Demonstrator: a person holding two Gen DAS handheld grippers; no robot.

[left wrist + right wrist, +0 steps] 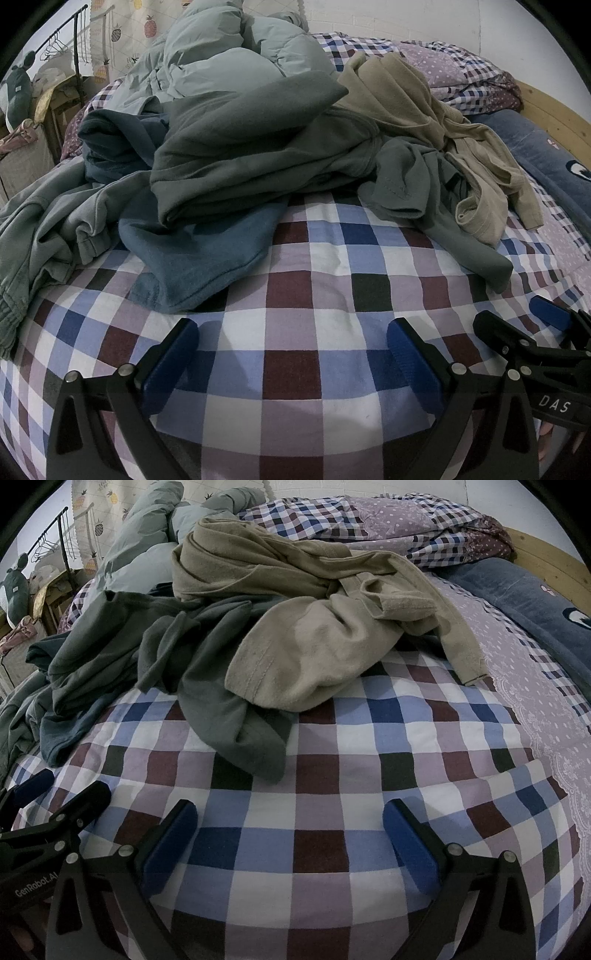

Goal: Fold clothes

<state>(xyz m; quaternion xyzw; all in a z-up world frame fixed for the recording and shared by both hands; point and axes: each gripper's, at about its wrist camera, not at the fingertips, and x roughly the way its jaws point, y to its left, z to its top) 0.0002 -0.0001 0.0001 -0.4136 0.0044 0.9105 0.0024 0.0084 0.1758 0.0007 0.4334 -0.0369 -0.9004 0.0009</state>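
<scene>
In the left wrist view, the left gripper hovers with fingers wide and empty over the checked bedsheet; the clothes pile lies beyond, a dark green garment on top. In the right wrist view, the right gripper is also spread wide and empty, near a beige garment at the far side.

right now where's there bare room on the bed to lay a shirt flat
The checked sheet is bare between the open grippers, left and right, and the clothes pile. A narrower strip runs right of the beige top, toward the blue pillow. Beyond the pile it is crowded up to the quilt.
</scene>
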